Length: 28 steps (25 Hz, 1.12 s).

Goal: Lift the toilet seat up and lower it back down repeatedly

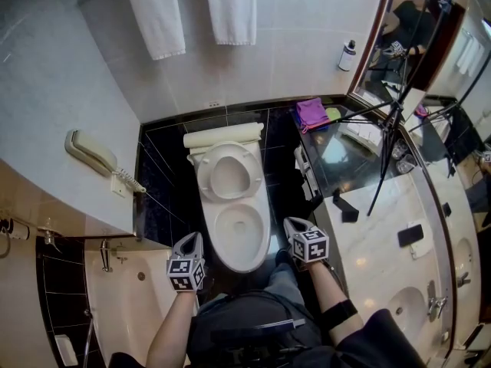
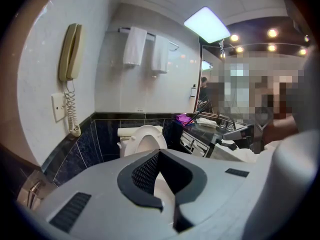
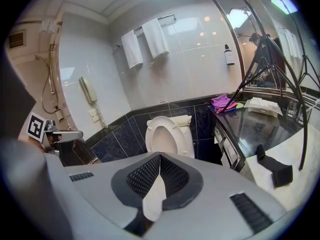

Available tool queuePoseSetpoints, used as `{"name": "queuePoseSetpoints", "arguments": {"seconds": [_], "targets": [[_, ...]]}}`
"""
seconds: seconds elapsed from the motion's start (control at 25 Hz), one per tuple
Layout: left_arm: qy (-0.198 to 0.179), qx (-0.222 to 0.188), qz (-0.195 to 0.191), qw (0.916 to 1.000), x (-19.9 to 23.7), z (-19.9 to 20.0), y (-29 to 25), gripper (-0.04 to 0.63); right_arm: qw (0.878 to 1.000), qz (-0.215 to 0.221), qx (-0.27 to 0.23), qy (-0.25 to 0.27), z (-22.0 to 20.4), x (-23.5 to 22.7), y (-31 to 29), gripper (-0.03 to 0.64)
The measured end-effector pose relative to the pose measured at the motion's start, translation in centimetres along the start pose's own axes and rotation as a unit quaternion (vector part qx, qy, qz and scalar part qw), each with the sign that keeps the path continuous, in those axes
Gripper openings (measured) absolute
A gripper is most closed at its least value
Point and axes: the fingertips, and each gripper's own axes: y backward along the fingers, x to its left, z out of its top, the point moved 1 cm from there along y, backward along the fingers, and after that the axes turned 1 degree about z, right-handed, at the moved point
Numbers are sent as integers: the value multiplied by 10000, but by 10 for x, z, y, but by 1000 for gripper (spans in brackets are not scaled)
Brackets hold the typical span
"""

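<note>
The white toilet (image 1: 242,234) stands against the dark tiled wall. Its seat (image 1: 228,172) is raised upright and leans back on the tank, so the bowl is uncovered. The seat also shows in the left gripper view (image 2: 145,137) and the right gripper view (image 3: 165,134). My left gripper (image 1: 192,239) hovers to the left of the bowl's front, my right gripper (image 1: 294,223) to its right, both clear of the toilet. Both pairs of jaws (image 2: 159,154) (image 3: 160,155) meet at their tips with nothing held.
A wall phone (image 1: 90,153) hangs at the left, two white towels (image 1: 157,14) above the toilet. A dark counter (image 1: 341,159) with a purple cloth (image 1: 311,112) and a tripod (image 1: 387,129) runs along the right. A bathtub (image 1: 130,297) lies at the lower left.
</note>
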Motion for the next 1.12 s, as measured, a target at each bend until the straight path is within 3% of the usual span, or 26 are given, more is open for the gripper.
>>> {"name": "queuePoseSetpoints", "arguments": {"seconds": [0.24,0.56,0.88,1.12], "targets": [[-58,-5,42,10000,1,3,-4,0,9998,34,33,193,-1,1,-5,19],[-108,43,83,9999,0,17,-32,0,9916,-171,205,1262,38,-7,-31,25],[79,66,249,9996,3,35,-84,0,9743,-59,456,2204,85,-23,-93,134],[-298,178,289,9990,1,41,-128,0,9596,21,524,2763,115,-40,-151,183]]}}
